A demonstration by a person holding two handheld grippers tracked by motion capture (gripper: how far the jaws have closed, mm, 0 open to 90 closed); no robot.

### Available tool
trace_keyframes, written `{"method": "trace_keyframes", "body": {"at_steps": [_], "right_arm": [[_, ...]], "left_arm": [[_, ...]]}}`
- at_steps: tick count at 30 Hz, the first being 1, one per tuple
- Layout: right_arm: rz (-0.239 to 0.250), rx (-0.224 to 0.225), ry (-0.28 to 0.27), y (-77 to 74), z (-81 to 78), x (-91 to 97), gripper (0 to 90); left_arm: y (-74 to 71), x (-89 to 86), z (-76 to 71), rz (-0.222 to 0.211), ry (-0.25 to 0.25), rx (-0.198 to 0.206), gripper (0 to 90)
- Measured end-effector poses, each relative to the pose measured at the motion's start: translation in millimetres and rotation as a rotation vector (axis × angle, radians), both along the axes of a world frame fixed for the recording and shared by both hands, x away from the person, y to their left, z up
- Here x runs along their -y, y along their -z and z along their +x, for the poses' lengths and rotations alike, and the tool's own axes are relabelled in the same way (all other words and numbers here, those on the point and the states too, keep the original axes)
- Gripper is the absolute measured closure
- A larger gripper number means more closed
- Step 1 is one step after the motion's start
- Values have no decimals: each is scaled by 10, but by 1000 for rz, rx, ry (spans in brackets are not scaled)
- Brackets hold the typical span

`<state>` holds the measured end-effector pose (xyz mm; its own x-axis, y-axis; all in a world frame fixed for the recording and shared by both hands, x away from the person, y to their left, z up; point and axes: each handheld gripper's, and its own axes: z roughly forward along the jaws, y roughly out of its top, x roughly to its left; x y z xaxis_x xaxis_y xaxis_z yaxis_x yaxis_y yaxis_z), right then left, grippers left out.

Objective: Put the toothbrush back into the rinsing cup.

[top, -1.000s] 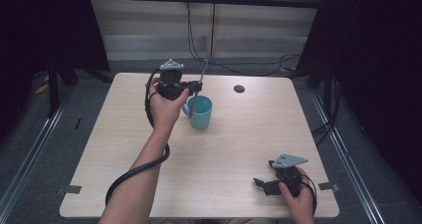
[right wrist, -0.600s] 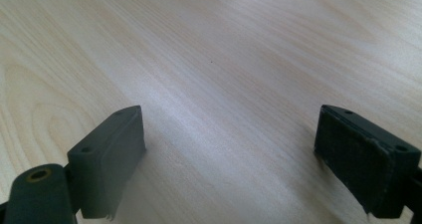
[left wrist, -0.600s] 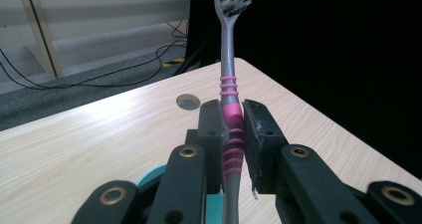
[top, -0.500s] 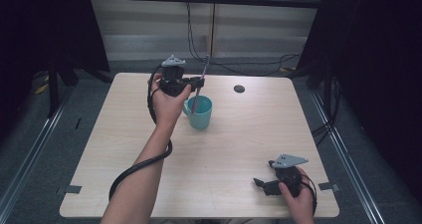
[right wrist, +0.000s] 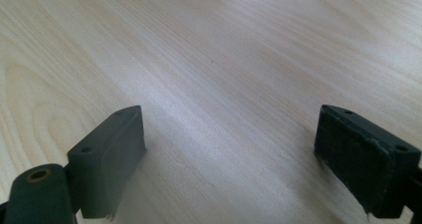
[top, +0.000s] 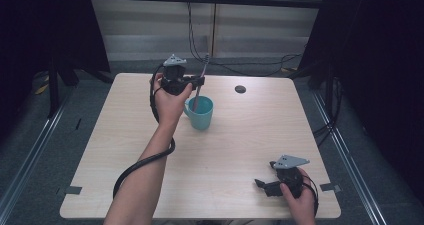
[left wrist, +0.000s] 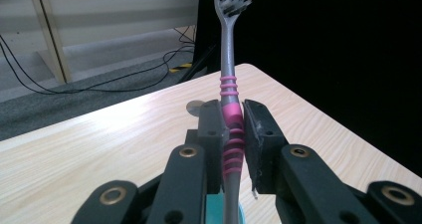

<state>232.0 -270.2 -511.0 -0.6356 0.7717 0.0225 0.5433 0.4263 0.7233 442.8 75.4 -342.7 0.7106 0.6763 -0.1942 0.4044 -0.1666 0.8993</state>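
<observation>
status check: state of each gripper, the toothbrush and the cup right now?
left gripper: shut on toothbrush, held above the cup
right gripper: open, nothing between the jaws, low over the table
toothbrush: upright, bristles up, lower end in the cup
cup: upright on the table, handle toward the hand

A pale wood-grain desk (top: 150, 185) stands on a grey floor (top: 45, 150). Dark curtains (top: 380, 60) hang at left and right, and a pale panelled wall (top: 150, 25) runs along the far side, with black cables (top: 240, 67) trailing on the floor below it.
</observation>
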Motion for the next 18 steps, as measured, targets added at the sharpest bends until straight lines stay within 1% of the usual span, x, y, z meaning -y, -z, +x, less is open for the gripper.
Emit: {"method": "trace_keyframes", "body": {"at_steps": [2,5,6,8,10,12,15,16,18], "right_arm": [[0,0,-1,0,0,1,118],[-1,-1,0,-1,-1,0,118],[-1,-1,0,-1,-1,0,118],[-1,0,0,-1,0,0,118],[-2,-3,3,-3,-2,-1,118],[-2,-2,2,-2,-2,-1,118],[-2,-1,2,-2,-3,-1,118],[-3,-1,2,-2,-5,-1,118],[-3,-1,2,-2,-5,-1,118]], "left_arm": [[10,4,17,-11,4,2,792],[27,25,42,-13,0,3,792],[35,34,52,-10,3,1,792],[57,58,72,13,-2,15,792],[71,63,79,10,-1,17,792],[117,75,105,0,-3,13,793],[147,76,127,1,-9,14,792],[163,79,136,-6,-10,8,792],[186,78,155,-3,-11,5,792]]}}
